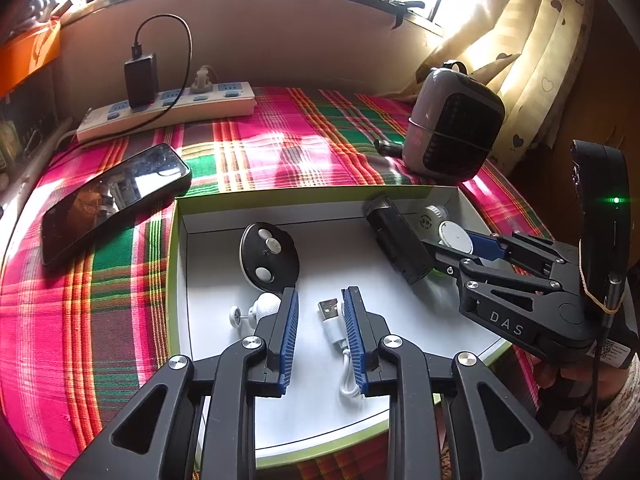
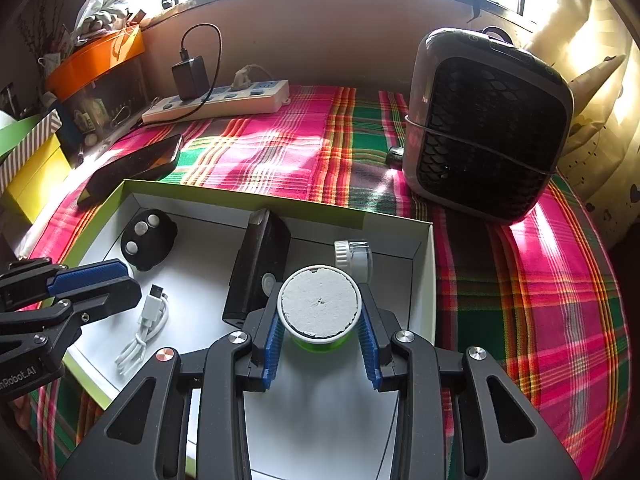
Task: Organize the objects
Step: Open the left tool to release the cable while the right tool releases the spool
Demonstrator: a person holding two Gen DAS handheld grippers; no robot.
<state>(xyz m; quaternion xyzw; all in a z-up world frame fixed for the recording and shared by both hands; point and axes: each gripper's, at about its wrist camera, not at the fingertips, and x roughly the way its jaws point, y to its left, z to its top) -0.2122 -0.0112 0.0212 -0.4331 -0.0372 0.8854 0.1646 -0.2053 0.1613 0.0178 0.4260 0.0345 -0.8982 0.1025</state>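
The right hand-held gripper (image 2: pixel 319 326) is clasping a small round jar (image 2: pixel 319 304) with a white lid and a green body, its blue pads pressing on the jar's two sides, and it is holding the jar over the near right part of the white box (image 2: pixel 430 280) standing on the plaid-covered desk (image 2: pixel 540 280). The jar is sitting upright between the fingers, directly ahead of this gripper, with a clear white-capped jar (image 2: pixel 354 258) lying on its side just beyond it and a long black device (image 2: pixel 256 264) lying just to its left, its long axis running away from the camera. The left hand-held gripper (image 1: pixel 320 320) is hanging released over the box's near left part, jaws parted and empty, with the white USB cable (image 1: pixel 340 340) lying just beside its right finger. So the right hand is the nearer one to the jar, and the likely next move is a short lowering into the bare floor below.
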